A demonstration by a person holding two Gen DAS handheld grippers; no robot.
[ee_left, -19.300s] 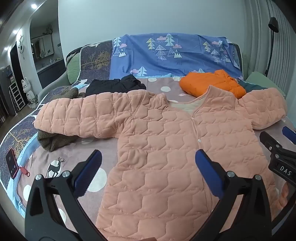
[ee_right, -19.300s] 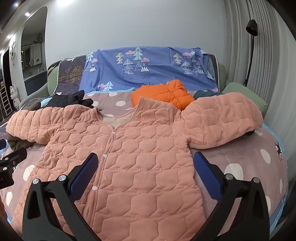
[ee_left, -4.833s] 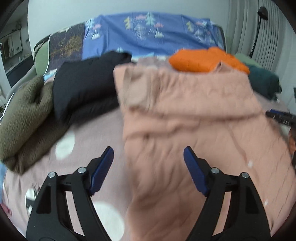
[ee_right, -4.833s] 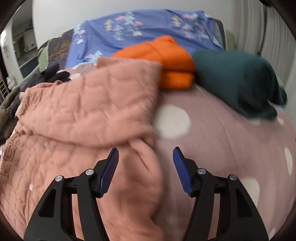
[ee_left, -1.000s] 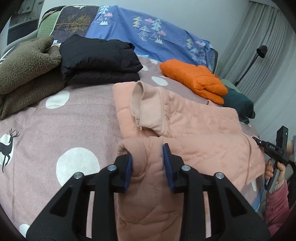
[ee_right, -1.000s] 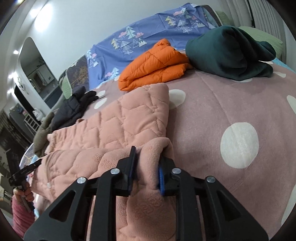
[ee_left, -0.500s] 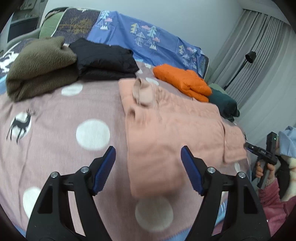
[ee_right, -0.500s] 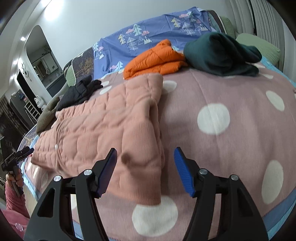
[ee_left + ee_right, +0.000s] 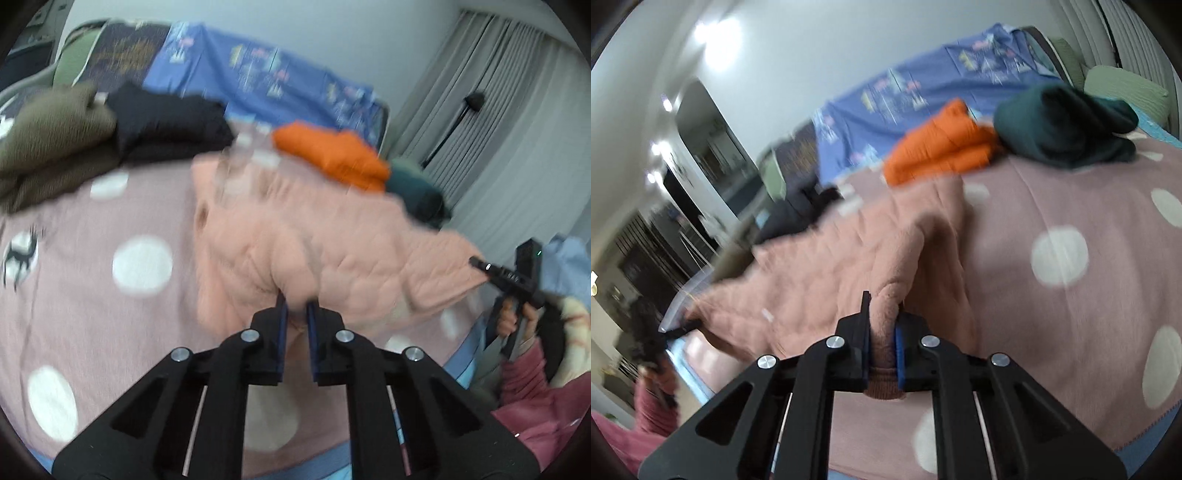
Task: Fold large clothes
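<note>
Pink quilted jacket is pinched at its near edge by both the left hand-held gripper and right hand-held gripper, likely to lift it for another fold.

This is a bedroom in a home. A bed fills most of both views, spread with a dusty-pink blanket dotted with white circles and a small deer print. At its head a blue sheet with little trees and clouds is draped, beside a green pillow. Folded clothes sit on the bed — an olive fleece, a black garment, an orange puffer jacket, a dark green top and a peach quilted jacket. Grey floor-length curtains and a black floor lamp stand at one side — an arched doorway opens onto further rooms.
</note>
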